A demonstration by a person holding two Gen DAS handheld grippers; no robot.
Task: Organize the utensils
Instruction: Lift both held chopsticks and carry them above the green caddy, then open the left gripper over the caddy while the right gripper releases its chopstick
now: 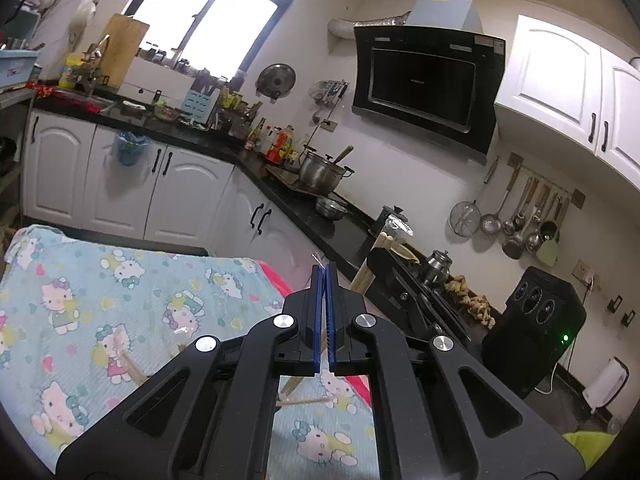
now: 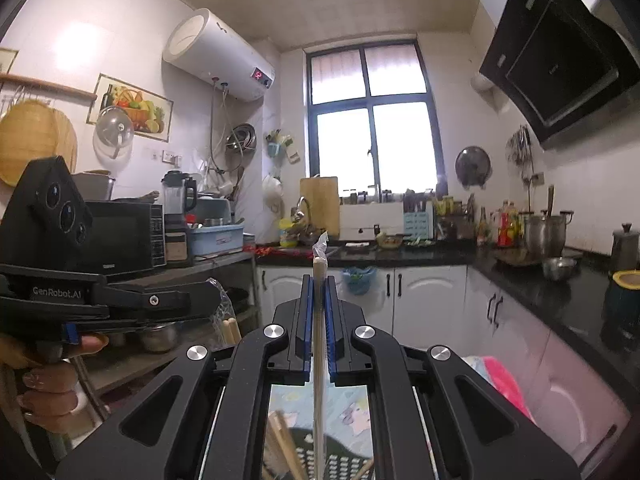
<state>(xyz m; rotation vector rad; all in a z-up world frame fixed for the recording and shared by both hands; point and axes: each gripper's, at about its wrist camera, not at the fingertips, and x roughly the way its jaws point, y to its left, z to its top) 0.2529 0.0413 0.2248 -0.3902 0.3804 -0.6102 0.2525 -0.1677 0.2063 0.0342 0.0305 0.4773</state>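
Note:
My right gripper [image 2: 319, 280] is shut on a pale wooden chopstick [image 2: 319, 344] that runs up between its blue pads. The stick's clear wrapper [image 2: 321, 245] sticks out past the tips. My left gripper [image 1: 323, 270] is shut, and a sliver of clear plastic [image 1: 316, 257] shows at its tips. In the right wrist view the left gripper [image 2: 214, 298], held by a hand [image 2: 48, 392], has a plastic-wrapped chopstick packet [image 2: 230, 328] hanging at its tip. The same packet [image 1: 362, 280] shows in the left wrist view, in front of the right gripper [image 1: 380, 264]. Loose chopsticks [image 1: 132, 368] lie on a cartoon-cat cloth [image 1: 100, 288].
A dark perforated basket [image 2: 340, 460] with chopsticks [image 2: 284, 448] in it sits below my right gripper. A black L-shaped counter [image 1: 304, 200] carries pots, bottles and a kettle. Ladles hang on the wall [image 1: 520, 220]. A microwave [image 2: 124, 236] stands on a shelf at the left.

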